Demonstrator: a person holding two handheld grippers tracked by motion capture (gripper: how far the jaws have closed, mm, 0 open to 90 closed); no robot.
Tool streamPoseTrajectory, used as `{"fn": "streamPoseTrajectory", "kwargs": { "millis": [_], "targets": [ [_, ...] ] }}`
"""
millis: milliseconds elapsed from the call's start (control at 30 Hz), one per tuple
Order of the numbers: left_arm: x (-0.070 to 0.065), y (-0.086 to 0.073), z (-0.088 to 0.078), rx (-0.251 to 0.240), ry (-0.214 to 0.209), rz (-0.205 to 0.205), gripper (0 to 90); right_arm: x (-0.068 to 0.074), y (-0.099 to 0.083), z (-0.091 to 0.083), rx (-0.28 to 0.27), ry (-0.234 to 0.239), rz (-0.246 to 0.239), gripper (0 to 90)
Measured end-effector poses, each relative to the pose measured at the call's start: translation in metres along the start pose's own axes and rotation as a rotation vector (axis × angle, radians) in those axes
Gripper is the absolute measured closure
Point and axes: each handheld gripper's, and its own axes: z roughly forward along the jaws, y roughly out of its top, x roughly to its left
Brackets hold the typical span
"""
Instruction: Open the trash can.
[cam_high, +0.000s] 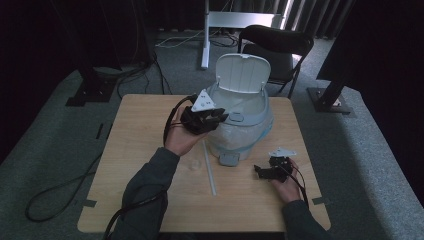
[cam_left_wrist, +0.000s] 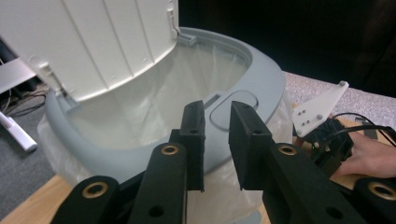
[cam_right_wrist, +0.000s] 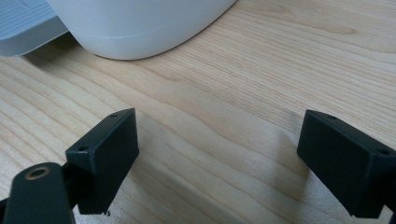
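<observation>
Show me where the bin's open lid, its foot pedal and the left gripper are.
open lid (cam_high: 243, 72), high view, on its white inner face.
foot pedal (cam_high: 230, 159), high view, on the grey pad at the bin's base.
left gripper (cam_left_wrist: 217, 140), left gripper view, the gap between its two black jaws.

Black folding chair (cam_high: 278, 47), white strip (cam_high: 209, 167) on wooden table (cam_high: 135, 165)

1. The left gripper (cam_high: 218, 118), in the upper middle of the high view, was black, topped by a pale grey three-cornered plate, with a black cable trailing.
2. Its arms carried brass-ringed pivot holes at the bottom of the left gripper view.
3. The right gripper (cam_high: 257, 170), lower right, matched it.
4. Both forearms wore dark grey-green sleeves (cam_high: 148, 184).
</observation>
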Motion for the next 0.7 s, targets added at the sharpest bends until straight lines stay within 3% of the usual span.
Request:
{"fn": "streamPoseTrajectory", "kwargs": {
  "millis": [433,700],
  "targets": [
    [0.013,-0.023,-0.023,-0.011,0.03,-0.066,68.2,0.0,0.0,0.0,0.0,0.0,0.0,11.5],
    [0.021,-0.045,-0.032,0.014,0.054,-0.11,67.7,0.0,0.0,0.0,0.0,0.0,0.0,11.5]
  ]
}}
